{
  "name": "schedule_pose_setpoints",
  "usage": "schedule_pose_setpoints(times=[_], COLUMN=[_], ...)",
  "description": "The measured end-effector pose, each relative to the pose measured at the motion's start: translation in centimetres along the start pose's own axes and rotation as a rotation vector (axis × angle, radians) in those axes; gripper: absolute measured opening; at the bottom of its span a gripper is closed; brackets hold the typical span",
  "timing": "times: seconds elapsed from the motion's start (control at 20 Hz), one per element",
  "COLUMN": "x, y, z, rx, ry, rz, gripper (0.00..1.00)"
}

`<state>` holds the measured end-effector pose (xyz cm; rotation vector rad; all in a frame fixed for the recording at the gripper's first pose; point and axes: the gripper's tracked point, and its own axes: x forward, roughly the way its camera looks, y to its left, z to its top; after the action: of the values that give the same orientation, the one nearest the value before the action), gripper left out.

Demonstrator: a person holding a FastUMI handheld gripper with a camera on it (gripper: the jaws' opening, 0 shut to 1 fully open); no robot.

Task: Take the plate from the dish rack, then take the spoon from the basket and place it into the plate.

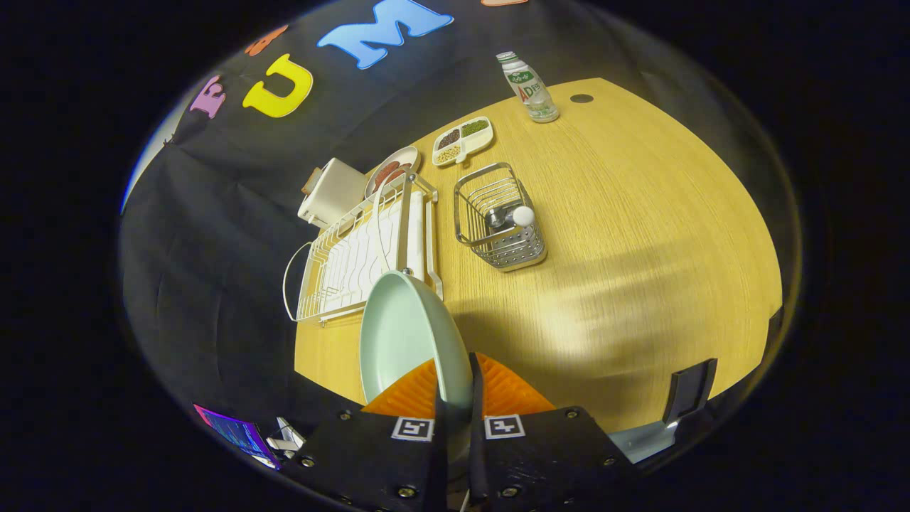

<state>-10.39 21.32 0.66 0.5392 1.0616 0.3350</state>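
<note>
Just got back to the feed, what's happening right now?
The hand-held gripper is shut on the pale green plate, pinching its rim and holding it on edge above the wooden table, just in front of the white dish rack. The rack looks to have no dishes left in it. The spoon sits in the wire basket beyond the fingers, not yet picked up. The plate has yet to be set down.

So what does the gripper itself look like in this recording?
The gripper has two black, blocky finger mounts fastened with visible screws. Each carries a small square black-and-white tracking marker near the inner edge. The pads ahead of them are ribbed and fan-shaped. No cable or sleeve is visible.
</note>
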Motion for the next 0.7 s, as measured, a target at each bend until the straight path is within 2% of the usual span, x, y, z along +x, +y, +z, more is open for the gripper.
schedule_pose_setpoints(times=[0.7], x=[6.8], y=[-1.9], z=[-2.6], rx=[0.064], ry=[0.112], rz=[0.033], gripper=[0.12])
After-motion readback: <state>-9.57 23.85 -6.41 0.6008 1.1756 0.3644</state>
